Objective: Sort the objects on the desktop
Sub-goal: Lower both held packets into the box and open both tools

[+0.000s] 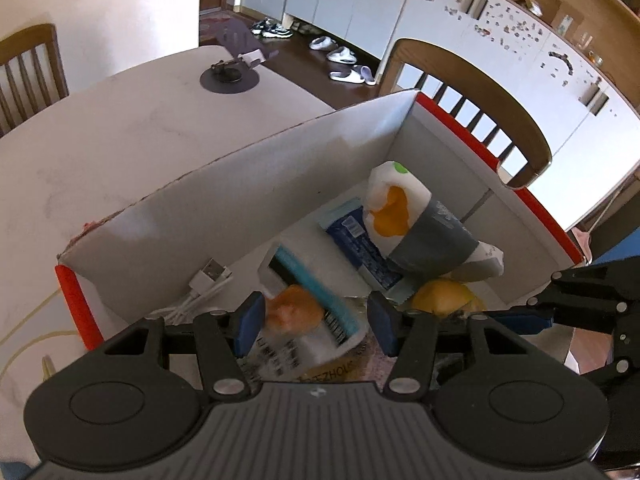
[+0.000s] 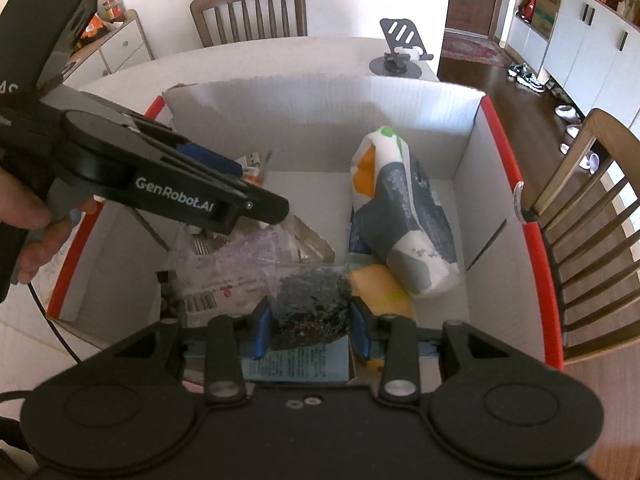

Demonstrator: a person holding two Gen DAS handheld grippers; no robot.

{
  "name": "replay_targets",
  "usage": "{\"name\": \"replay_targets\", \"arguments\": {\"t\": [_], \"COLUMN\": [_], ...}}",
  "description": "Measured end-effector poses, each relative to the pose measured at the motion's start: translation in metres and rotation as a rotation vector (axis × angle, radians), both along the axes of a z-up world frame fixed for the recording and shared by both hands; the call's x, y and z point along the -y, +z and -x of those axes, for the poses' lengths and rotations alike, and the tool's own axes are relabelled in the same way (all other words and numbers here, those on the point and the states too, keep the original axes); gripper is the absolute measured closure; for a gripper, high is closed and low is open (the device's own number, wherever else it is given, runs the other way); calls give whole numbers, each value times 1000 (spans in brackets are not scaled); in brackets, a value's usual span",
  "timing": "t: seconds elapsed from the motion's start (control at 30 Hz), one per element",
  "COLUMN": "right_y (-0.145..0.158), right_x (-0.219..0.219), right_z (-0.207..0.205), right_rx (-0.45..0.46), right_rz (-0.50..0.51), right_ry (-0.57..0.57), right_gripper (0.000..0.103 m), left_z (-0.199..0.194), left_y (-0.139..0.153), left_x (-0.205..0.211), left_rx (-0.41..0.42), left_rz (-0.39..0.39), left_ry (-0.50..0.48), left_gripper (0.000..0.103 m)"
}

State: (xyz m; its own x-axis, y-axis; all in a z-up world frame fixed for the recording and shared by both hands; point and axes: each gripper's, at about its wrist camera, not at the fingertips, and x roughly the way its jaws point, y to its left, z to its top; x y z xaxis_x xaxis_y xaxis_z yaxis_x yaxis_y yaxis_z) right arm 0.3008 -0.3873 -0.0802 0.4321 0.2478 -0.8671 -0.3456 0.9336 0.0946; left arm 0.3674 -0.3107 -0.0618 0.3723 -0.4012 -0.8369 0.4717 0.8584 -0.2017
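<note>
Right tongs [image 2: 311, 330] sat lowest in the right wrist view, blue pads pressed on either side of a clear bag of dark bits [image 2: 310, 300], partly closed around it. Left tongs [image 1: 316, 322] were about half open over a snack packet [image 1: 308, 316] with a teal stripe and a barcode; the packet lay between the pads, contact unclear because of blur. Both pairs pointed down into a white cardboard box [image 2: 320, 120] with red edges, which stood on the white tabletop [image 1: 120, 140]. Inside the box: a rolled cloth [image 2: 400, 208] in white, grey and orange leaning toward the far right corner, a yellow sponge [image 2: 380, 284] just beside the bag, a blue-and-white carton [image 1: 360, 248] under the cloth, a white USB cable [image 1: 208, 280] against the left wall, and a crinkly clear wrapper [image 2: 240, 264] with a barcode label. A person's hand [image 2: 28, 224] gripped the left tongs' handle. A black phone stand [image 1: 230, 74] stood at the tabletop's far edge, well apart from the box. Wooden chairs [image 2: 248, 8] stood around the tabletop.
</note>
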Motion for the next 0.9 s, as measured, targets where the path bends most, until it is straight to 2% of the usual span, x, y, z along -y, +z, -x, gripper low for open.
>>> {"name": "replay_targets", "arguments": {"t": [0.3,0.43,0.67,0.9], "right_y": [-6,-6,5,14], "right_x": [1,1,4,6], "right_z": [-3,-1,4,11], "right_rx": [-9,-7,11,28], "right_rz": [1,-7,-21,-31], "right_ry": [-4,3,3,-2], "right_gripper": [61,51,44,41], "left_z": [4,10,18,29], "left_y": [6,13,22,27], "left_x": [-8,-11,-11,-10], "left_rx": [4,27,56,63], "left_rz": [34,54,50,58], "left_ry": [19,27,43,38], "left_gripper": [45,35,30,30]}}
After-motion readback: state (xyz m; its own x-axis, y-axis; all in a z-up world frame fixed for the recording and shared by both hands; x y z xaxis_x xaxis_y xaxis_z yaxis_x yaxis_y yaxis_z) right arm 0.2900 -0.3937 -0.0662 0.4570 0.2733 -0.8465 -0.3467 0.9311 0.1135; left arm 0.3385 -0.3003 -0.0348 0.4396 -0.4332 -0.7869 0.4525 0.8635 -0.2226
